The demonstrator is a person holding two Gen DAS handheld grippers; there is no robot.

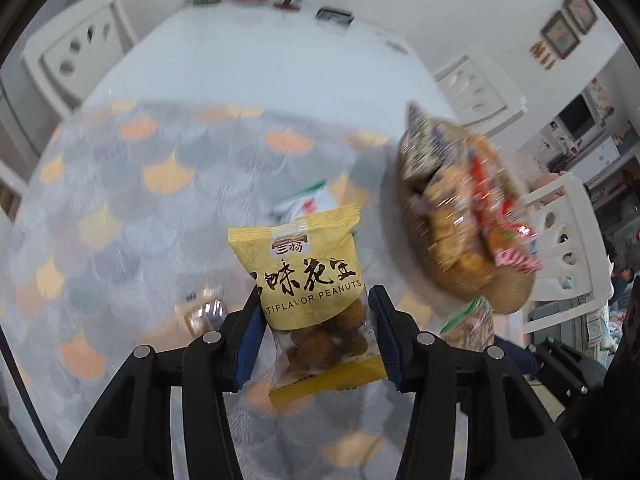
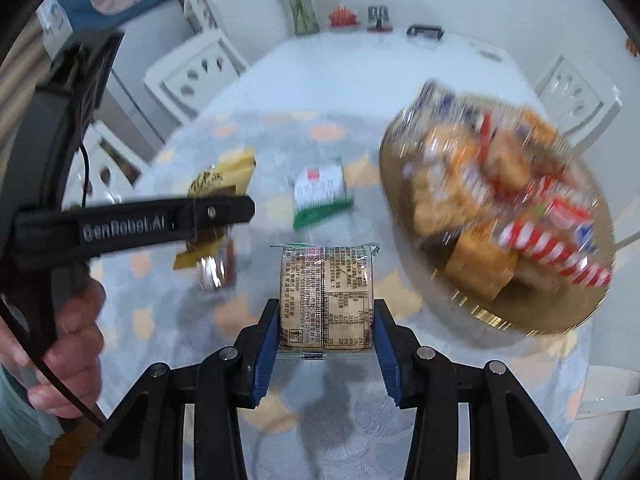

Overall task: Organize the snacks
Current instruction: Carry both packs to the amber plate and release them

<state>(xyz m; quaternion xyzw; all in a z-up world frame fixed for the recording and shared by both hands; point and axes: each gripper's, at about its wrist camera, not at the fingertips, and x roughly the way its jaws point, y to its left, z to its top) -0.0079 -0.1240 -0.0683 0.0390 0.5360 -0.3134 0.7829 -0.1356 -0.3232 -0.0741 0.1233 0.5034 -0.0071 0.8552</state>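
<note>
My left gripper (image 1: 316, 294) is shut on a yellow "multiflavor peanuts" packet (image 1: 308, 276), which hangs upright above the table. The right wrist view shows that gripper from the side (image 2: 224, 208), with the yellow packet (image 2: 224, 176) in it. My right gripper (image 2: 326, 306) is shut on a clear-wrapped biscuit packet (image 2: 326, 288), printed label facing the camera. A gold plate (image 2: 496, 320) heaped with several snack packets (image 2: 500, 200) stands to the right, blurred, and also appears as the plate (image 1: 508, 300) in the left wrist view. A green-and-white packet (image 2: 320, 196) and a small shiny wrapped snack (image 2: 218, 272) lie on the tablecloth.
The table wears a scale-patterned cloth (image 1: 120, 220) in grey and orange. White chairs (image 2: 192, 76) stand around it. A vase (image 2: 300, 4), a red item (image 2: 342, 18) and a dark holder (image 2: 426, 32) sit at the far end. A person's hand (image 2: 68, 340) grips the left tool.
</note>
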